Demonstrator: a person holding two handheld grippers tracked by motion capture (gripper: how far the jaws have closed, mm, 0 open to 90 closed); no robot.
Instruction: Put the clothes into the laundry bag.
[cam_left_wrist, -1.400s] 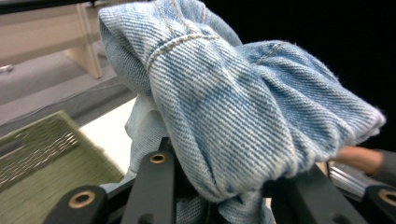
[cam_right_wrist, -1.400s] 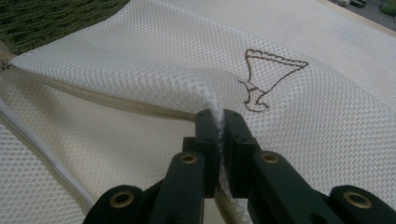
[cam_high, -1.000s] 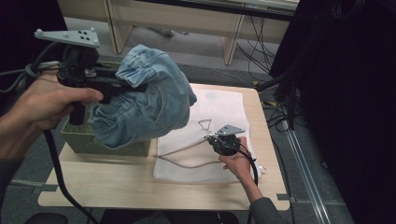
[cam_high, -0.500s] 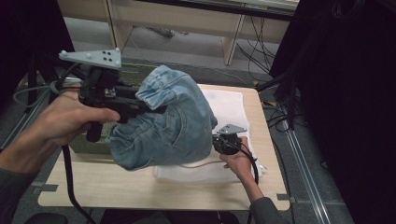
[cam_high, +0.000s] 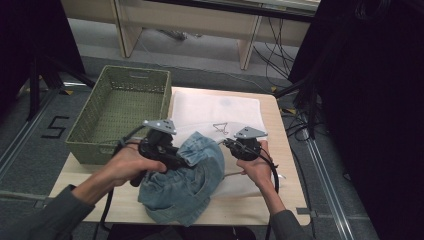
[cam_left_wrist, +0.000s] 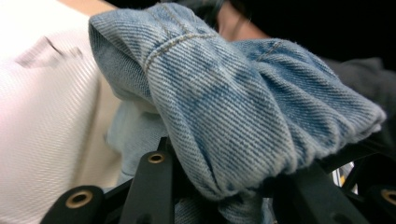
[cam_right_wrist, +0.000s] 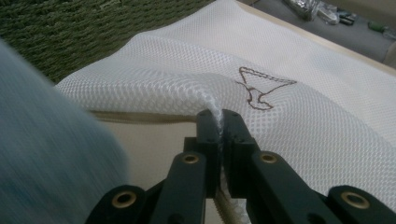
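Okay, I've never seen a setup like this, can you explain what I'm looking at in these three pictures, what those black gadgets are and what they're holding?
A person sits at a wooden table, holding a hand-operated clamping tool in each hand. One picture looks down from above; the other two come from small cameras riding on each tool, looking along its black jaws. The left tool grips bunched blue jeans, seen close up in its own view. The right tool pinches the edge of a white mesh bag, jaws closed on a fold. The bag lies spread on the table, with a small dark logo. A green woven basket stands at the left.
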